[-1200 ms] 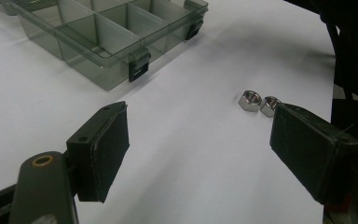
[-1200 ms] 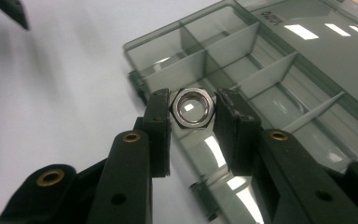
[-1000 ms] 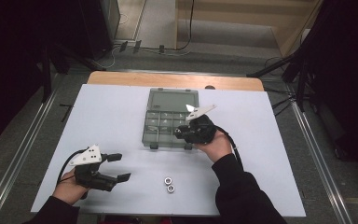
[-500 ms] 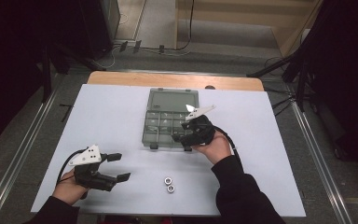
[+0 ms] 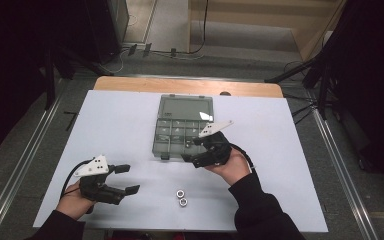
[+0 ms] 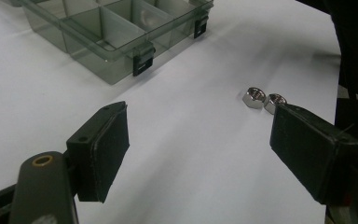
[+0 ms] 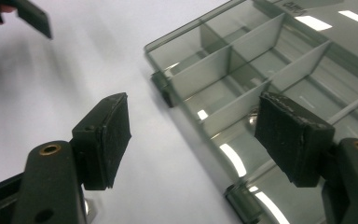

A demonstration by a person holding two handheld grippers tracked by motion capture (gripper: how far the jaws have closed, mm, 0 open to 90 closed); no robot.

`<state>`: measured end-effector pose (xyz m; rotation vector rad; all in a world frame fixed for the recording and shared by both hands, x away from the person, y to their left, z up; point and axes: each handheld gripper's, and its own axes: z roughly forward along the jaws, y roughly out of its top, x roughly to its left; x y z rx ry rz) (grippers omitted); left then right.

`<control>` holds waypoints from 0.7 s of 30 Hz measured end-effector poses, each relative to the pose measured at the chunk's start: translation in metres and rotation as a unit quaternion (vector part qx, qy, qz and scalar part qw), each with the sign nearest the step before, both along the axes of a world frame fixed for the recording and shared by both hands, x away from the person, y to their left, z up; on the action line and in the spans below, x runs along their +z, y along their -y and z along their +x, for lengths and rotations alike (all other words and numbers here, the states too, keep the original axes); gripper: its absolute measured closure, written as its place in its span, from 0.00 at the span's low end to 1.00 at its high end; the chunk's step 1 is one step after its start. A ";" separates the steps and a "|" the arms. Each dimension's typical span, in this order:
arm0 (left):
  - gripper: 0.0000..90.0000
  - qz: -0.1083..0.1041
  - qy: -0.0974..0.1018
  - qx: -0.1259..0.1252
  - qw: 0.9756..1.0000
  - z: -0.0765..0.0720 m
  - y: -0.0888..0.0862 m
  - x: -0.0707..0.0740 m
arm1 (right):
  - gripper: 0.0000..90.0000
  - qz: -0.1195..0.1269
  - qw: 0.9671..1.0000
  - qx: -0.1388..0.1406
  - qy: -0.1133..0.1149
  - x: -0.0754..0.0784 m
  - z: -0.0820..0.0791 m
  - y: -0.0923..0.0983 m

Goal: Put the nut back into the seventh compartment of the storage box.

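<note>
A smoky clear compartment box (image 5: 182,125) lies open in the middle of the white table, its lid laid back. My right gripper (image 5: 193,150) hovers at the box's near right corner; its jaws have just been opening and hold nothing. In the right gripper view the gripper (image 7: 193,140) straddles the box's front wall (image 7: 223,112), and a shiny metal piece (image 7: 251,117) sits in a compartment, partly behind the right pad. Two steel nuts (image 5: 181,197) lie side by side near the front edge. My left gripper (image 5: 128,179) rests open to their left, with the nuts (image 6: 262,99) ahead of its right pad.
The white table (image 5: 120,125) ends in a wooden strip (image 5: 190,86) at the far side. Metal rails (image 5: 27,155) run along both sides of it. The box's two dark latches (image 6: 142,65) face the front edge.
My right gripper's jaws have spread apart and the hand has drawn back a little from the box toward the front. The left gripper and the two nuts have stayed put.
</note>
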<state>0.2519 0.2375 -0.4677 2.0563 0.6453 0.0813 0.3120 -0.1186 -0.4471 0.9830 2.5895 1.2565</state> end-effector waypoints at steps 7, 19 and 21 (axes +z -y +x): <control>0.22 -0.002 0.003 -0.001 1.000 0.000 0.000 0.001 | 0.25 0.007 1.000 0.005 -0.012 0.004 -0.017 -0.002; 0.22 -0.006 0.004 0.000 1.000 0.002 0.000 0.001 | 0.25 -0.015 0.999 0.025 -0.020 0.000 -0.037 -0.010; 0.22 -0.005 0.005 0.000 1.000 0.001 0.000 0.001 | 0.26 -0.013 0.999 0.032 -0.031 -0.001 -0.037 -0.011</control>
